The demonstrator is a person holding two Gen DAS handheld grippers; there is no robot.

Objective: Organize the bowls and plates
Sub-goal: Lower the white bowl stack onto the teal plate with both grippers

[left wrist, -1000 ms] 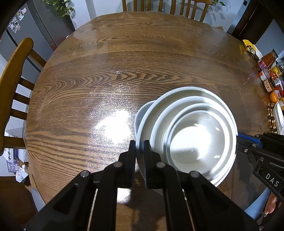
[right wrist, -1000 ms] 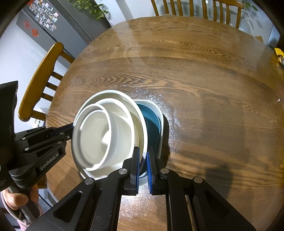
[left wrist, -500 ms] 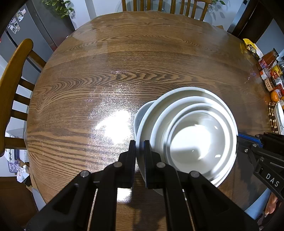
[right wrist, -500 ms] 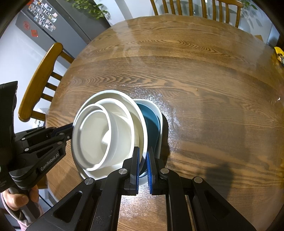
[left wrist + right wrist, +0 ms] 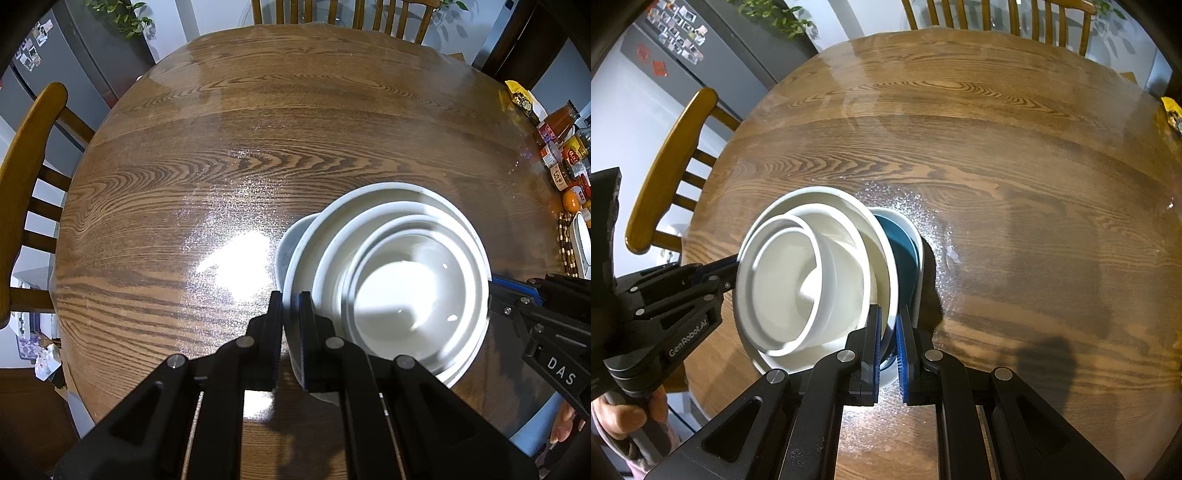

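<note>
A stack of white dishes, a large white plate (image 5: 388,199) with nested white bowls (image 5: 413,295) in it, is held tilted over a blue-lined bowl (image 5: 905,251) on the round wooden table (image 5: 258,147). My left gripper (image 5: 291,306) is shut on the plate's near rim. My right gripper (image 5: 889,321) is shut on the opposite rim of the same plate (image 5: 812,195). The blue-lined bowl shows in the left wrist view (image 5: 291,240) as a pale edge behind the plate. Each gripper appears in the other's view, the right gripper (image 5: 495,284) and the left gripper (image 5: 735,262).
Wooden chairs stand at the table's left (image 5: 26,166) and far side (image 5: 369,18). Jars and sauce bottles (image 5: 561,147) crowd the table's right edge. A grey fridge (image 5: 701,55) with a plant on it stands at the back left.
The held stack has shifted very slightly; both grippers keep their hold on the plate's rim.
</note>
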